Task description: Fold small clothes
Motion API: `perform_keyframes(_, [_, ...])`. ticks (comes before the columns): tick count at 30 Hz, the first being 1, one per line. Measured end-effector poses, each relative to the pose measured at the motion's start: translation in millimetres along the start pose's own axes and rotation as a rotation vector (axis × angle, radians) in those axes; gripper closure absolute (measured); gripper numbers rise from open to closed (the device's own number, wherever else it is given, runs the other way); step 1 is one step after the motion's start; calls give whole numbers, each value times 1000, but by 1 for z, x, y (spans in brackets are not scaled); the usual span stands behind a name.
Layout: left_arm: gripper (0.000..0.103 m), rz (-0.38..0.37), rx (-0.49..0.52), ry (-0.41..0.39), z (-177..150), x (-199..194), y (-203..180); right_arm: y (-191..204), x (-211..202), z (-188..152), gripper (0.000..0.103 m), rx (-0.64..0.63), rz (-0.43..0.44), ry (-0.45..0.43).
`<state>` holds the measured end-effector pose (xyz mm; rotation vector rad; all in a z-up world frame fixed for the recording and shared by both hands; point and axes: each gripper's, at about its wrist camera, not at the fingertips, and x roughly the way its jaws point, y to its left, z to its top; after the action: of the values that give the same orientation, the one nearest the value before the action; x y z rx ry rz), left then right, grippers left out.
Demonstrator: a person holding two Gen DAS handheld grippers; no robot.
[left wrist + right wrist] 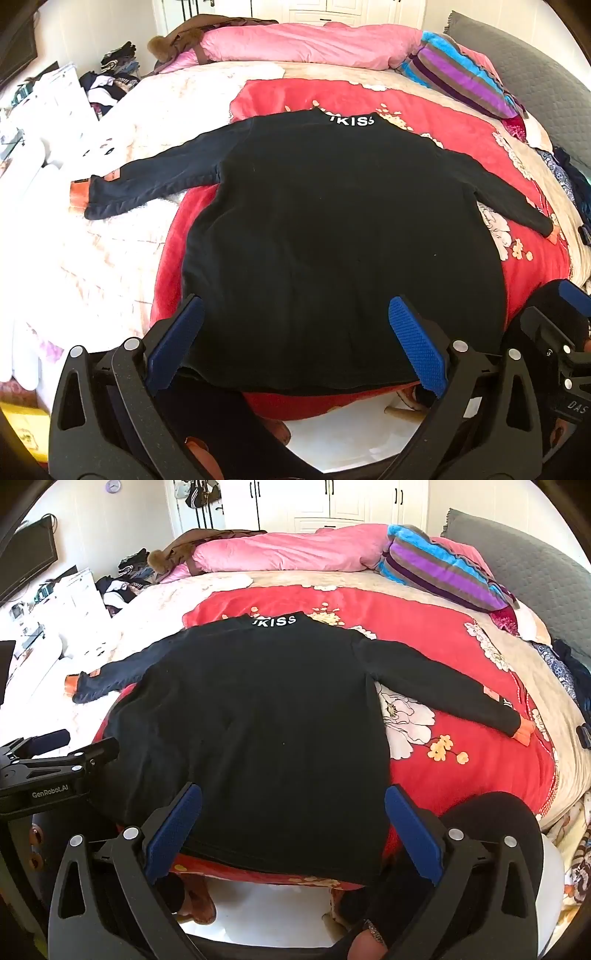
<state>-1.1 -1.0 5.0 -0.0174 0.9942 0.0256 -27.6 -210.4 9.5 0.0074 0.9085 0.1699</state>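
- Far left there's a messy heap of clothes [122, 585] on the floor side of the bed, pretty washed out by sunlight.
- The black long-sleeve top [332, 236] lies flat and face down on a red floral blanket [461, 657], collar away from the cameras with "KISS" in white on it. Hem sits right at the near edge of the bed [110, 229].
- Its left sleeve [147, 181] stretches out onto the pale quilt; there's an orange cuff at the end.
- Left gripper [295, 339] hangs over the hem's left half, fingers [417, 343] spread wide, nothing pinched. The blue pads straddle the fabric but I can't tell if they touch it.
- Right gripper [293, 825] hovers over the hem's right part, fingers [412, 830] also spread wide, holding nothing.
- The right sleeve [443, 686] runs out across the red blanket, ending in an orange cuff too.
- Back right: pink duvet [288, 552], a striped pillow [443, 568] and a grey quilted headboard [535, 565].
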Motion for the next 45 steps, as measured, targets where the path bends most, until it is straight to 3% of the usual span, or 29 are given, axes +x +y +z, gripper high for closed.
perform_keyframes(45, [9, 14, -7, -10, 1, -3, 3, -1, -1, 1, 4, -7, 4, -2])
